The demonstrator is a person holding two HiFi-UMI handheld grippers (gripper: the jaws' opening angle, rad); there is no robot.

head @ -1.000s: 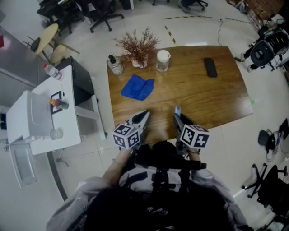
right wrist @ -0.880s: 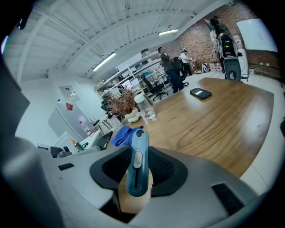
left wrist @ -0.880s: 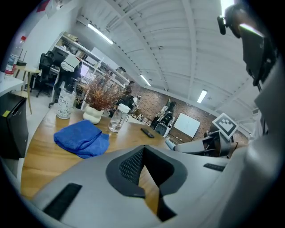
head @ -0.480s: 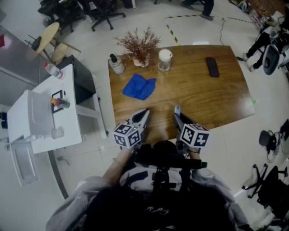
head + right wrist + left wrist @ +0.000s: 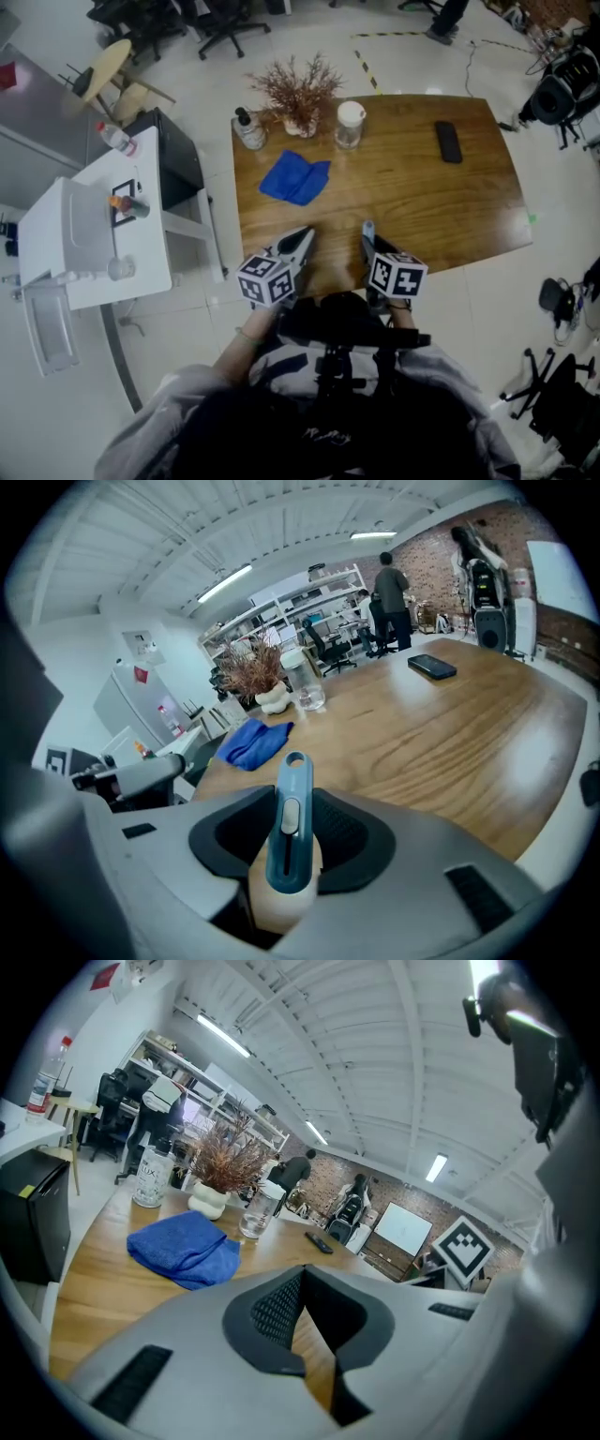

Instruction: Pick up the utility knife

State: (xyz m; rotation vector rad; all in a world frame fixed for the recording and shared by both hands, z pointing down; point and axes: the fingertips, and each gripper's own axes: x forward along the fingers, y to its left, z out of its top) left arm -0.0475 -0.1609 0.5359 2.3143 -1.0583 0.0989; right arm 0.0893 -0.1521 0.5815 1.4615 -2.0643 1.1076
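The utility knife is slim and blue with a light slider, and it stands upright between the pads of my right gripper, which is shut on it. In the head view its tip pokes out past my right gripper, just above the near edge of the wooden table. My left gripper hovers beside it to the left over the same edge. Its jaws meet at the tips with nothing between them.
On the table's far side are a folded blue cloth, a pump bottle, a vase of dried twigs, a lidded glass jar and a black remote. A white cabinet stands to the left of the table.
My right gripper has sunk a little with the knife still in it. The left gripper has stayed where it was.
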